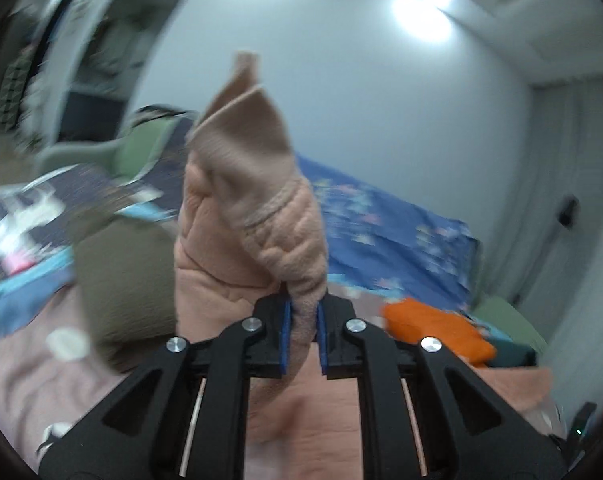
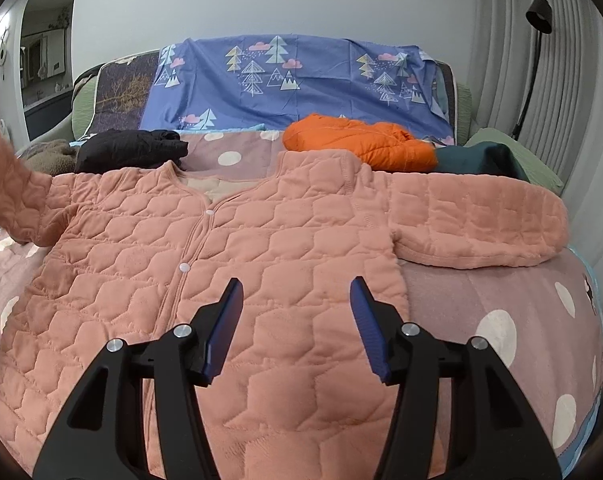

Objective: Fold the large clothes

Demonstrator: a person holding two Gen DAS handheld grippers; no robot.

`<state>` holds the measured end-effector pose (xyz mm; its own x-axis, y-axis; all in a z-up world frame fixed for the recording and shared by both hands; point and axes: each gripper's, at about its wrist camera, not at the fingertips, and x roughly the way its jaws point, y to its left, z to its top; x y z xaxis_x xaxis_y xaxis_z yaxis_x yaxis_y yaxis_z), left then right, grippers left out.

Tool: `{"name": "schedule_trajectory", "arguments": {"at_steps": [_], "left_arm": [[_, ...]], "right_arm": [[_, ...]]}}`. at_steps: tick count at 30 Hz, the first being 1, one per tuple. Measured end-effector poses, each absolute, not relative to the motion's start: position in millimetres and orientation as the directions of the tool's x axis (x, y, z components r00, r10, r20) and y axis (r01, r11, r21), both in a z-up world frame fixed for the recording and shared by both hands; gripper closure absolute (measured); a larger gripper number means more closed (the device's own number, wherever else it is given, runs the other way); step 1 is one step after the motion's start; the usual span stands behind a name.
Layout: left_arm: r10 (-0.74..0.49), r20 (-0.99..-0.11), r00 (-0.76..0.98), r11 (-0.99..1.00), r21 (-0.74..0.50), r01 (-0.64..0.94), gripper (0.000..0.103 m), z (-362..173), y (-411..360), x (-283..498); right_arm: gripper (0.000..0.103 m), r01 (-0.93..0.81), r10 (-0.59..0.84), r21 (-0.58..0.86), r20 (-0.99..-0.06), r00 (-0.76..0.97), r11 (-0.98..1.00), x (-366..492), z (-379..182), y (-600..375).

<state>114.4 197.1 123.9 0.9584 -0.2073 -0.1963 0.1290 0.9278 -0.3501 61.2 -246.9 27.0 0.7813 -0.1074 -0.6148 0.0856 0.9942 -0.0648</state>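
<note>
1. our left gripper (image 1: 301, 320) is pinched tight on the cuff of the pink quilted jacket (image 2: 221, 264), the sleeve (image 1: 253, 208) bunched and lifted above the bed.
2. the jacket lies front up on the dotted pink blanket (image 2: 481, 304), its other sleeve stretched out flat.
3. our right gripper (image 2: 297, 292) hangs spread over the jacket's lower front, nothing between its pads.
4. behind sits an orange jacket (image 2: 357, 142).

The left tongs (image 1: 302, 320), low at centre frame, are clamped on a bunched pink quilted sleeve (image 1: 249, 200) rising up mid-frame; an orange jacket (image 1: 433, 330) lies at lower right on the bed (image 1: 17, 368).
</note>
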Motion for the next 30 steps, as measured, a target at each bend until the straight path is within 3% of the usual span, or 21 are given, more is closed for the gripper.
{"name": "schedule_trajectory", "arguments": {"at_steps": [4,9,12,14,18,22,24,26,30], "left_arm": [[-0.398,-0.223,0.890,0.907,-0.240,0.346,0.093,144,78,144],[-0.548,-0.413,0.728,0.834,-0.205,0.511,0.090,101,-60,196],[-0.553,-0.556,0.621,0.815,-0.206,0.541,0.070,49,-122,219],[-0.543,-0.604,0.583,0.812,-0.203,0.547,0.058,27,-139,222],[-0.513,-0.620,0.594,0.824,-0.163,0.542,0.049,10,-117,214],[-0.369,-0.631,0.682,0.905,-0.076,0.419,0.048,4,-58,205],[-0.286,-0.644,0.709,0.946,-0.073,0.315,0.053,-1,-12,214],[-0.229,-0.660,0.715,0.971,-0.100,0.218,0.065,-8,26,224],[-0.208,-0.658,0.723,0.961,-0.277,0.024,0.066,-19,115,242]], "right_arm": [[0.042,0.136,-0.131,-0.039,-0.616,0.776,0.990,46,25,-270],[0.042,0.231,-0.192,-0.024,-0.640,0.744,0.973,35,18,-310],[0.042,0.275,-0.206,-0.001,-0.665,0.718,0.961,34,9,-330],[0.042,0.281,-0.196,0.014,-0.683,0.703,0.960,35,3,-339],[0.042,0.236,-0.138,0.044,-0.703,0.698,0.971,46,-5,-347],[0.041,0.129,0.017,0.145,-0.727,0.687,0.981,78,-4,-344],[0.035,0.054,0.130,0.220,-0.737,0.663,0.974,106,-5,-340],[0.035,0.040,0.193,0.285,-0.740,0.644,0.958,138,-8,-337],[0.032,0.056,0.263,0.367,-0.758,0.597,0.928,202,-23,-334]]}}
